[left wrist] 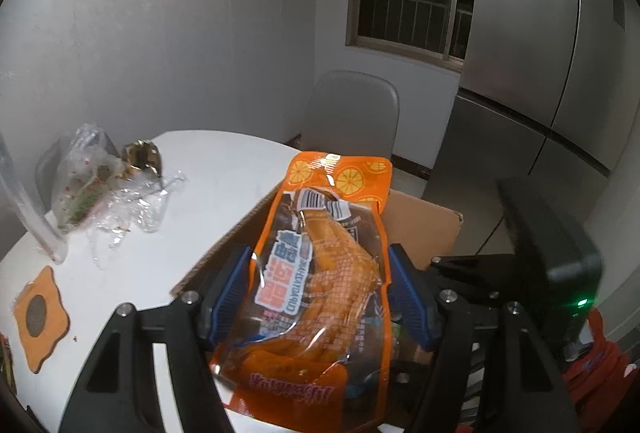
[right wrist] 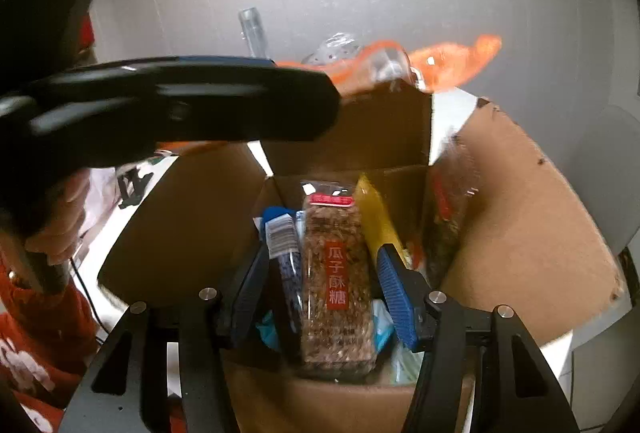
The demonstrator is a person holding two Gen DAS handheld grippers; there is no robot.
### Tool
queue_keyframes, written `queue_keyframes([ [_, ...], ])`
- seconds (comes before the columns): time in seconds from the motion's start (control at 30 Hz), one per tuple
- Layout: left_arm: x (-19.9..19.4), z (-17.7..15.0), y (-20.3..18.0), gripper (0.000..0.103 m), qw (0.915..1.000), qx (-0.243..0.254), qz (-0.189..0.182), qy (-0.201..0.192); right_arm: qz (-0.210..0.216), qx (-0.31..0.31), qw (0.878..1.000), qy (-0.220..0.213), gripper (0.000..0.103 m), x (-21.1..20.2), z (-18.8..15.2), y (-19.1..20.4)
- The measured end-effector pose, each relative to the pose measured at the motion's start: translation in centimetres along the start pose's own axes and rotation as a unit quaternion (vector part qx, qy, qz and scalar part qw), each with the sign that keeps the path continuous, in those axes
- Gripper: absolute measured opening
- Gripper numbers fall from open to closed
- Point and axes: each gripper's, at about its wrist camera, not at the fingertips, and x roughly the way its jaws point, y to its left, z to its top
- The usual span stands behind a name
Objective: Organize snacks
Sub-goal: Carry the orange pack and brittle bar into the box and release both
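My left gripper [left wrist: 316,273] is shut on an orange snack packet [left wrist: 320,273] with a clear window, held above the open cardboard box [left wrist: 424,229]. In the right wrist view the same packet [right wrist: 452,67] shows blurred above the box's far flap, with the left gripper's black body [right wrist: 180,101] crossing in front. My right gripper [right wrist: 320,265] hangs over the box [right wrist: 532,233], and its blue pads press the sides of a brown seed-brittle bar pack [right wrist: 336,285] standing among other packets.
The box stands on a white table [left wrist: 224,173]. Crumpled clear plastic bags [left wrist: 92,181] and a wooden coaster [left wrist: 40,317] lie at the left. A grey chair [left wrist: 352,113] and a steel fridge [left wrist: 532,73] stand behind. A yellow packet [right wrist: 380,221] and a blue packet [right wrist: 280,229] are in the box.
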Motion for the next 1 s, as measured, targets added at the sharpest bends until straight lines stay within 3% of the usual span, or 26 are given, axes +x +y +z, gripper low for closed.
queue_keyframes([
  [0.6,5.1,0.8,-1.4,0.068,0.9954,0.038,0.023,0.084,-0.007,0.024,1.000,-0.011,0.056,-2.7,-1.3,-3.0],
  [1.0,3.1,0.4,-1.2,0.081,0.9972,0.039,0.028,0.057,-0.020,0.022,0.999,-0.011,0.056,-3.4,-1.3,-3.2],
])
